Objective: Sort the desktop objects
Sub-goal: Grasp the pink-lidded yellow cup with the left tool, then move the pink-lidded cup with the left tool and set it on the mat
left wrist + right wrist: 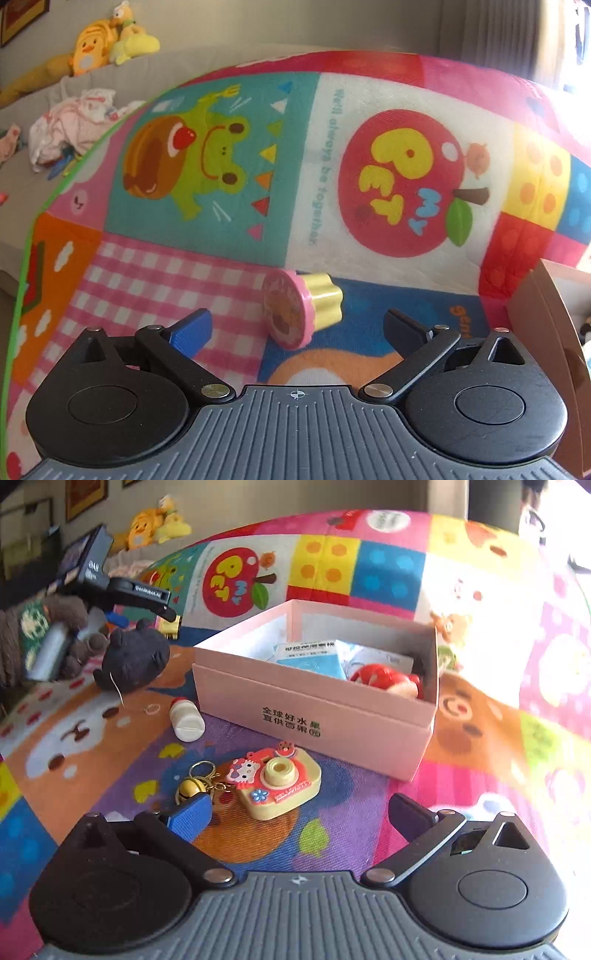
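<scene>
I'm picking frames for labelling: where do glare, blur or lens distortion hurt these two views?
Left wrist: glare washes out the upper right corner; fisheye bends the mat into a dome; the toy cupcake stays fairly sharp. Right wrist: sunlight bleaches the right side beyond the pink box; the toy camera reads clearly.

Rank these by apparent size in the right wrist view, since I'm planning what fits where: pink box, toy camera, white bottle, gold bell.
1. pink box
2. toy camera, though it lies nearer the lens
3. white bottle
4. gold bell, partly hidden behind the right gripper
</scene>
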Available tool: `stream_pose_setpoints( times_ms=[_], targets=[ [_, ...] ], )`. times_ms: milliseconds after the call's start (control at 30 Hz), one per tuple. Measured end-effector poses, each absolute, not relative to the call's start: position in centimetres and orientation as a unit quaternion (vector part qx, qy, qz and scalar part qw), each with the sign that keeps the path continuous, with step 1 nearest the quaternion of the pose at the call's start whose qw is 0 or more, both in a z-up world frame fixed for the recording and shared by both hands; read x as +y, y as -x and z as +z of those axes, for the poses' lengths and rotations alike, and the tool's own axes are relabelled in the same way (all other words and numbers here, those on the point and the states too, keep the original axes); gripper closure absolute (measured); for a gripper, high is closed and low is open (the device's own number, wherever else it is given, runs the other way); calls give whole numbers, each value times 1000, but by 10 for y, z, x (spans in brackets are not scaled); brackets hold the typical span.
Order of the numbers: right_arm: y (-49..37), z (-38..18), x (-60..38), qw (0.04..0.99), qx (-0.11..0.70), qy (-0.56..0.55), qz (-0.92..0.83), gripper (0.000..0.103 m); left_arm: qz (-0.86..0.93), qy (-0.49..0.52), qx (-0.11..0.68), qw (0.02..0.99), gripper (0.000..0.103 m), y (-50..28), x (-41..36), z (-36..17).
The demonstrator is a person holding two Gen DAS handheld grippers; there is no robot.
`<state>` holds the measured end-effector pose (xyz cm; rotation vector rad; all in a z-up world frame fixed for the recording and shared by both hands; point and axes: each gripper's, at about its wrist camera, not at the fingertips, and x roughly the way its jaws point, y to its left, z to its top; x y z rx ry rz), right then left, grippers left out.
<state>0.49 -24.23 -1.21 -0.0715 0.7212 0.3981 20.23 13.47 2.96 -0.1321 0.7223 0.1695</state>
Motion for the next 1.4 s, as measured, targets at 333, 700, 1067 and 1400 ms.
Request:
stream_pose_setpoints(
  times_ms=[333, 700, 1067, 1400],
  targets=[
    [-8, -26, -246, 917, 362, 6, 167, 0, 113, 33, 388, 914, 39, -227, 139, 16],
    [-8, -27, -240, 918, 364, 25, 157, 0, -19, -120, 283, 951, 39, -67, 55, 88],
    [-8, -28, -234, 913, 378, 44, 149, 0, -126, -363, 268, 883, 38, 32, -48, 12],
    [31, -23, -247, 907, 389, 51, 155, 0, -195, -310, 270, 890, 11, 56, -76, 3]
  ],
)
